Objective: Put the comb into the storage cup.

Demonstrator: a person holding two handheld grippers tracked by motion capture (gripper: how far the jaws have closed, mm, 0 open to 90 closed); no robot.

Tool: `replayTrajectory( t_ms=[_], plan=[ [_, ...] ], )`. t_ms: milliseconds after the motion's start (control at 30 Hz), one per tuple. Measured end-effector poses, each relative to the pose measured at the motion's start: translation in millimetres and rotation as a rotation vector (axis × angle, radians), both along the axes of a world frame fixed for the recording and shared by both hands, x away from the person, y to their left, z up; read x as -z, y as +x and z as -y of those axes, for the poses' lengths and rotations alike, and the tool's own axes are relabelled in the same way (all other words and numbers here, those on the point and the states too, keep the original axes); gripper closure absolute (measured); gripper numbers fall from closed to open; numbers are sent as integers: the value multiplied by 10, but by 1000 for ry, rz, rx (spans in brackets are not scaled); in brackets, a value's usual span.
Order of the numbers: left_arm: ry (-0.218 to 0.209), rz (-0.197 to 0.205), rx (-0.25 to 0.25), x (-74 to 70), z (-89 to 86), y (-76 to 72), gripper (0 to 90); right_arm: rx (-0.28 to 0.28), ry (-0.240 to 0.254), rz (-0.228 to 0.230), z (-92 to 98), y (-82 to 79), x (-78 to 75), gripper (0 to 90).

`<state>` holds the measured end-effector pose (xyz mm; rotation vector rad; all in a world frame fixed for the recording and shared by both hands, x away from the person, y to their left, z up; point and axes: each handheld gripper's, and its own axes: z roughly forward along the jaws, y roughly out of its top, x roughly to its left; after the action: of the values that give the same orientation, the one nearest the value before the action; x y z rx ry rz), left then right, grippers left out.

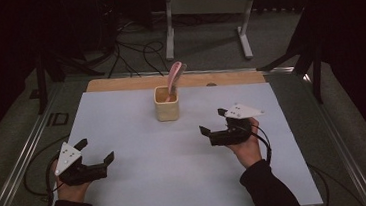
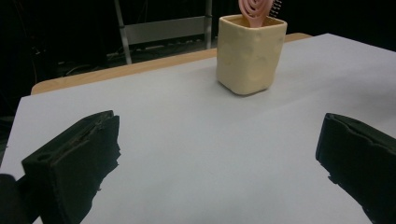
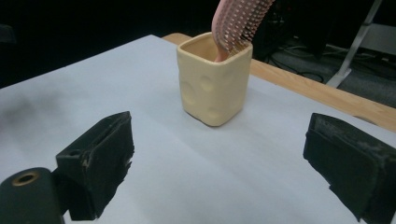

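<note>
- Both tongs are spread wide with nothing between the jaws. The left tongs (image 1: 96, 148) sit low over the near-left part of the surface, the right tongs (image 1: 212, 122) over the right-middle part.
- Each one is held from behind by a hand: left hand (image 1: 70, 185), right hand (image 1: 247, 145). Dark sleeves come in from the bottom edge of the high view.
- Both carry that grey three-cornered plate on top, and a black cable trails off each one.
- The surface (image 1: 143, 187) is covered with a pale bluish-white sheet, and a strip of bare wood (image 1: 119, 83) shows along the far edge.
- A cream-yellow squarish cup (image 1: 166, 103) stands upright toward the far middle of the sheet, well apart from both tongs. Its walls look kinda lumpy and dimpled, which is easy to see in the right gripper view (image 3: 215, 84).
- A pink hairbrush (image 1: 174, 78) stands in the cup, handle down and head sticking out over the rim, leaning toward the far side. Bristles are clear in the right gripper view (image 3: 238, 21).
- From the left gripper view the cup (image 2: 251, 53) sits ahead and a bit right of centre, with the brush (image 2: 254, 9) poking out the top.
- Past the surface there's dark floor with some cables (image 1: 131, 55) and a light metal frame (image 1: 208, 10).
</note>
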<state>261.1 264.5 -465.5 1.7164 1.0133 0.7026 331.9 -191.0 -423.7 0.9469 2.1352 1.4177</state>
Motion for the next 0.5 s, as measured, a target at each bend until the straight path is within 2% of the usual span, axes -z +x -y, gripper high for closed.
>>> replayTrajectory(
  t_ms=[133,500],
  plan=[
    [4,4,-3,-14,-18,-10,0,6,-6,14,133,-105,-10,81],
    [-6,10,-13,-33,-70,-29,0,57,54,29,537,-376,143,81]
  ],
)
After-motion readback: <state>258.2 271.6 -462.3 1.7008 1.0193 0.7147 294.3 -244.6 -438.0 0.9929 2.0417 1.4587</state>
